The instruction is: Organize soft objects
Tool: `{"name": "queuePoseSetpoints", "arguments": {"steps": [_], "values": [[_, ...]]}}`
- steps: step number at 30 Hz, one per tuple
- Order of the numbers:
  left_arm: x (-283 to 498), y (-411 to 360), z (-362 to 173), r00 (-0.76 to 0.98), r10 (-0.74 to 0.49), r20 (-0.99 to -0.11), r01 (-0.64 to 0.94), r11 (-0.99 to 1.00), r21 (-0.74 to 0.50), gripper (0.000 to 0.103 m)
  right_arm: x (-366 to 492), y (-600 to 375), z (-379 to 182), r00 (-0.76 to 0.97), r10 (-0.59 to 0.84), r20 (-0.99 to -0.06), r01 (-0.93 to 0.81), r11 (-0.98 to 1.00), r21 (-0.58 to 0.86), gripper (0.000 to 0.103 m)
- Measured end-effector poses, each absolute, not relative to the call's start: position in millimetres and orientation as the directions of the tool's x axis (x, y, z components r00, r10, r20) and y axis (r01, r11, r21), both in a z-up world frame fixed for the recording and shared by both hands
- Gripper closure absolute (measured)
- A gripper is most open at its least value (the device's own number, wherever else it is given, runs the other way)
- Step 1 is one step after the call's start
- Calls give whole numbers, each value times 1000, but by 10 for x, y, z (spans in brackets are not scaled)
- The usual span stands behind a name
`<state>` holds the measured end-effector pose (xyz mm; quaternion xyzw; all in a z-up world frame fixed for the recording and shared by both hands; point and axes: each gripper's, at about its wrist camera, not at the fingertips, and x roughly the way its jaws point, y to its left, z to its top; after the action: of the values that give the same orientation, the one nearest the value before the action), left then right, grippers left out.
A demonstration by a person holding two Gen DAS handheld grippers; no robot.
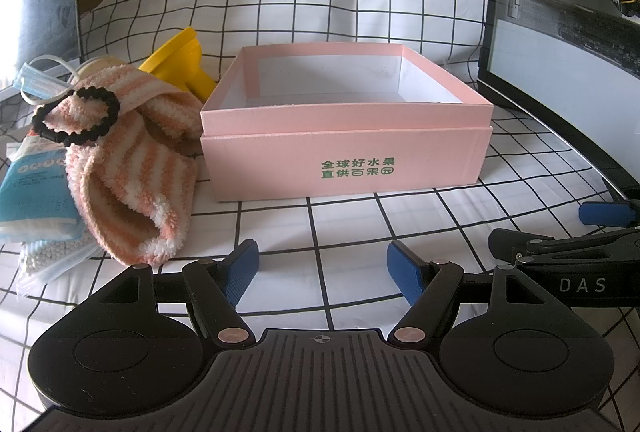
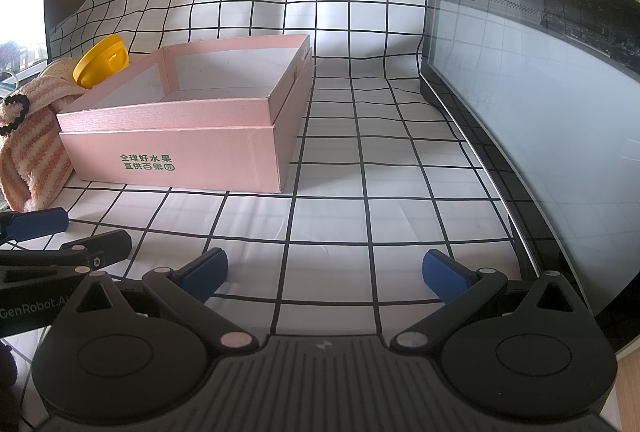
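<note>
Grid-patterned white cloth covers the worktop (image 1: 344, 232) and runs up the wooden wall behind it, with a dark glass-sided computer case (image 2: 540, 92) standing off to the right of both tools.

Straight ahead of the left tool (image 1: 322, 270) sits an open pink box (image 1: 346, 156) with green lettering on its front wall; the part of its white floor that shows is bare. Ahead and to the left of that tool, just beside the box's left wall, lies the pile to be sorted: an orange-and-white striped fuzzy cloth (image 1: 128, 168) with a black hair tie (image 1: 76, 116) resting on top of it, a blue face mask (image 1: 36, 86) behind, a blue-and-white packet (image 1: 32, 188) and a clear bag of small white beads (image 1: 48, 256) nearer the tool. A yellow plastic piece (image 1: 180, 62) stands behind the cloth, between it and the box.

The left tool is released, its blue pads spread wide over bare cloth and holding nothing. The right tool (image 2: 324, 272) is likewise spread and empty, low over the worktop, with the box ahead and to its left.

By the look of it, nothing has gone into the box, so the task is at its very start: every soft item is yet to be picked up and placed, the striped cloth being nearest the left tool.
</note>
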<state>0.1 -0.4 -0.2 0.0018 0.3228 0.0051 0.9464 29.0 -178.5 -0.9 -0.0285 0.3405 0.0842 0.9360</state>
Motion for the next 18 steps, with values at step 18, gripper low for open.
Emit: {"name": "queuePoseSetpoints", "arguments": {"steps": [18], "values": [[1, -6, -3, 792, 14, -611, -9, 1000, 11, 25, 291, -1784, -14, 754, 138, -642, -177, 984, 4, 0]]}}
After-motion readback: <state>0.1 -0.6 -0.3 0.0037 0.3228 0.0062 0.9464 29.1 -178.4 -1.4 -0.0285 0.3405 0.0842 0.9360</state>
